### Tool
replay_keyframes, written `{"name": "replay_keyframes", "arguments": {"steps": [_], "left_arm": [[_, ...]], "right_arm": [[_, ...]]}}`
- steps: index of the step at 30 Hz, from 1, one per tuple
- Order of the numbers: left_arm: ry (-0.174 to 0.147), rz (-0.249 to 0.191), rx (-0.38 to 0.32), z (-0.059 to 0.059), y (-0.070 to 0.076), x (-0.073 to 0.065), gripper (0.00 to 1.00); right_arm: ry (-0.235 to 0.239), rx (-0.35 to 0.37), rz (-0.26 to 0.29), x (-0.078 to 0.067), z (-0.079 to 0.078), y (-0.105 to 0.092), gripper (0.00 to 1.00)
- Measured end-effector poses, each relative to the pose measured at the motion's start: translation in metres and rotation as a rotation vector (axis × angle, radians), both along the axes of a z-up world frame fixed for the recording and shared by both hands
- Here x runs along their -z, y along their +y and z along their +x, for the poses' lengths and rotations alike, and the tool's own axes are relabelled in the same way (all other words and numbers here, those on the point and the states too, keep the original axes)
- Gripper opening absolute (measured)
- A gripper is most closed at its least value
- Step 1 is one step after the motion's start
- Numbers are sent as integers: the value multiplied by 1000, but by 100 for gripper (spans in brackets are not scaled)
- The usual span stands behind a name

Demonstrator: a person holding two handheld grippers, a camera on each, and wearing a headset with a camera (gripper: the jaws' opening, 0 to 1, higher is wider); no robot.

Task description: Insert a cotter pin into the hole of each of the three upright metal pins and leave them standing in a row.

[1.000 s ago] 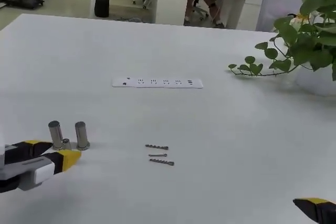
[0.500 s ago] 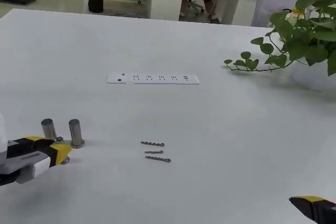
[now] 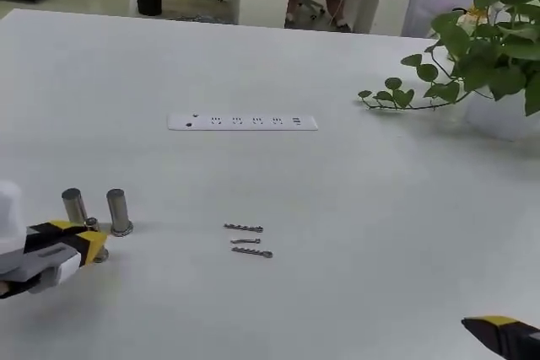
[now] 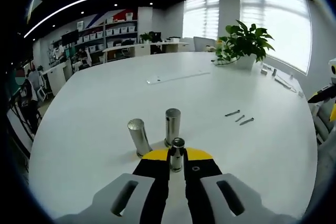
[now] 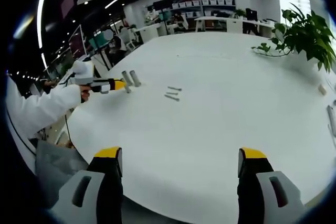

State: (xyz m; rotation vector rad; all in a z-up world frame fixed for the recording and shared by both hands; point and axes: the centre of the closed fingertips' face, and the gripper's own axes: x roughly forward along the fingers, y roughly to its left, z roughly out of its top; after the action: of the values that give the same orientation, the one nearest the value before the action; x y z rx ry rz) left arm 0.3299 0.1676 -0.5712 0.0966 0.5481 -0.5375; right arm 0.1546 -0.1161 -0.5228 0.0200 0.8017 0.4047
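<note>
Three short metal pins stand close together at the table's left. My left gripper (image 4: 177, 162) is shut on the nearest pin (image 4: 177, 150), which stands upright at its yellow tips. The other two pins (image 4: 138, 136) (image 4: 172, 127) stand just beyond, apart from the jaws. In the head view the left gripper (image 3: 91, 240) sits in front of the pins (image 3: 117, 211). Three cotter pins (image 3: 246, 240) lie in a small stack to the right of them, also visible in the left gripper view (image 4: 239, 118). My right gripper (image 5: 181, 158) is open and holds nothing, far from the parts at the table's near right.
A white power strip (image 3: 243, 122) lies flat beyond the parts. A leafy potted plant (image 3: 485, 48) stands at the far right corner. Bare white tabletop (image 3: 380, 208) spreads between the cotter pins and the right gripper. Desks and chairs stand behind the table.
The head camera has shifted, so the whole scene sits a little lower and to the left. The left gripper stays shut on the near pin beside the other two.
</note>
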Motion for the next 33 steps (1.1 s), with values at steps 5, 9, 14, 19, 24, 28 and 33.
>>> {"name": "replay_keyframes", "arguments": {"steps": [5, 9, 14, 19, 24, 28, 33], "left_arm": [[-2, 4, 23, -1, 0, 0, 6], [1, 5, 36, -1, 0, -1, 6], [-11, 1, 47, -7, -2, -9, 5], [-52, 1, 89, -18, -12, -25, 5], [-68, -51, 133, -34, -27, -40, 5], [-92, -67, 179, -48, -41, -51, 5], [-113, -88, 236, -66, -57, -61, 5]], "right_arm": [[5, -4, -4, 2, -1, 1, 89], [-2, -1, 5, 1, -1, 1, 89], [-10, 2, 12, -1, -1, 2, 88], [-16, -10, 14, -2, -3, 5, 88], [-31, -28, 21, -4, -4, 11, 88], [-43, -36, 24, -5, -5, 15, 88], [-58, -46, 37, -5, -9, 21, 88]]}}
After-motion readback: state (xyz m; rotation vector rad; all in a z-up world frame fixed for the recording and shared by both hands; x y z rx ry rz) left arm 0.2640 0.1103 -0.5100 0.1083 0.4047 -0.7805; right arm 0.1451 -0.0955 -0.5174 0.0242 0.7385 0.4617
